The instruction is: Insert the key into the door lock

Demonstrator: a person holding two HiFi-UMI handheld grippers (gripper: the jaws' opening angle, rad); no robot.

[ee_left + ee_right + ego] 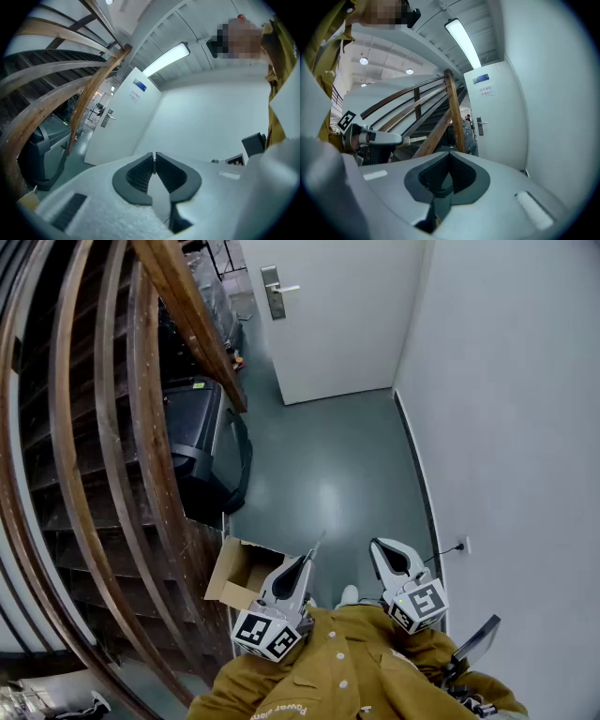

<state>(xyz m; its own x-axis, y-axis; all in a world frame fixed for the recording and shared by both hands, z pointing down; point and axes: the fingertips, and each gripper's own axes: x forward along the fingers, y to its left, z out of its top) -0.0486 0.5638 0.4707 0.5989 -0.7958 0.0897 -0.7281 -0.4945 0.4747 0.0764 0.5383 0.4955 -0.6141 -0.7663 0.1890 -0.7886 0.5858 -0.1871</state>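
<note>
Left gripper has its jaws pinched almost together on the key, a thin sliver of metal poking out past the tips toward the far end of the hallway. Seen along the jaws, the blade sits edge-on between the ribbed pads. Right gripper, just to its right, is closed on nothing, its pads meeting. Both are held low and near, in front of the person's mustard jacket, aimed along the grey floor. The door lock is well apart from them, at the far end on the white door. A wooden stair railing runs along the left.
</note>
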